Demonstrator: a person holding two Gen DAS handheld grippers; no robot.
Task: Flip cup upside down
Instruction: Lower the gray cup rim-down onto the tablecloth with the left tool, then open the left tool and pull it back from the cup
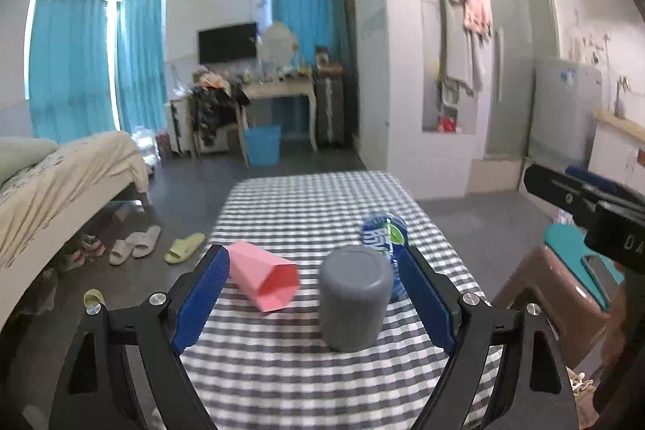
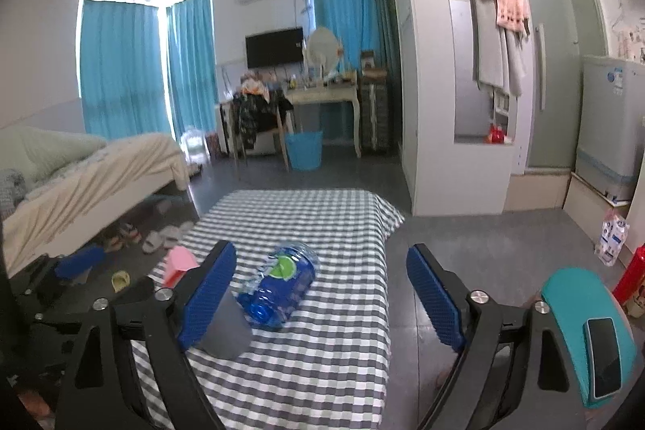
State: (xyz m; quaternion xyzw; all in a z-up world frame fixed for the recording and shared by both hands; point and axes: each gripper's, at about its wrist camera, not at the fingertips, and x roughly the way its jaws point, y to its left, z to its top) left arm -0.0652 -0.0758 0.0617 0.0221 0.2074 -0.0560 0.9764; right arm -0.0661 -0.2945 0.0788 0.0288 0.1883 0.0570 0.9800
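Your left gripper (image 1: 310, 295) hangs low over a checked table (image 1: 314, 196), fingers wide apart and holding nothing; a grey cup (image 1: 354, 303) stands between them, nearer the right finger, closed end up, touching neither pad; its long axis is vertical. Ahead and left of it, a pink cup (image 1: 264, 279) lies on its side, mouth toward you, long axis running front to back and slightly across; it sits just inside your left finger. A blue bottle (image 1: 383, 234) lies just behind the grey cup. Your right gripper (image 2: 322, 293) also spreads empty, off the table's right edge; both cups sit to its left. The left hand is nearer; the pink cup seems the one needing turning.
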